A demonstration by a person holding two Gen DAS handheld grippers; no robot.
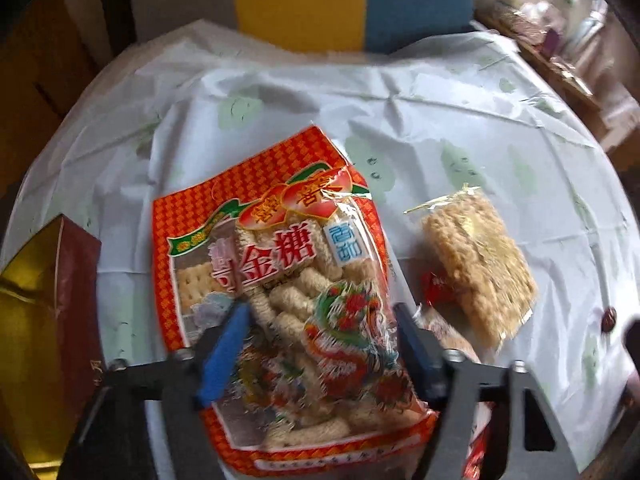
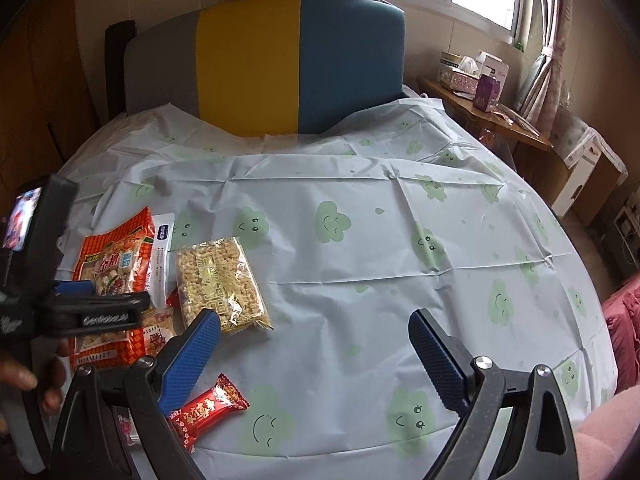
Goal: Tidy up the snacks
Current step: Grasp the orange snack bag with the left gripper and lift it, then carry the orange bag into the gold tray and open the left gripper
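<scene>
Only your left view shows the brown box (image 1: 60, 280) left of the orange bag (image 1: 280, 280); only your right view shows the red candy (image 2: 208, 408) by your right gripper (image 2: 316, 334), fingers wide and empty. The bag holds puffed rolls. It lies on the counter (image 2: 360, 240) between your left gripper's (image 1: 320, 316) half-spread fingers; contact unclear.

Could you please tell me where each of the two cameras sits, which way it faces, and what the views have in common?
Left wrist: on the left gripper, looking steeply down at the orange snack bag between its fingers.
Right wrist: on the right gripper, facing across the tablecloth toward the headboard; its open fingers, the left gripper and a hand show.
Shared: orange snack bag, rice cake pack.
</scene>
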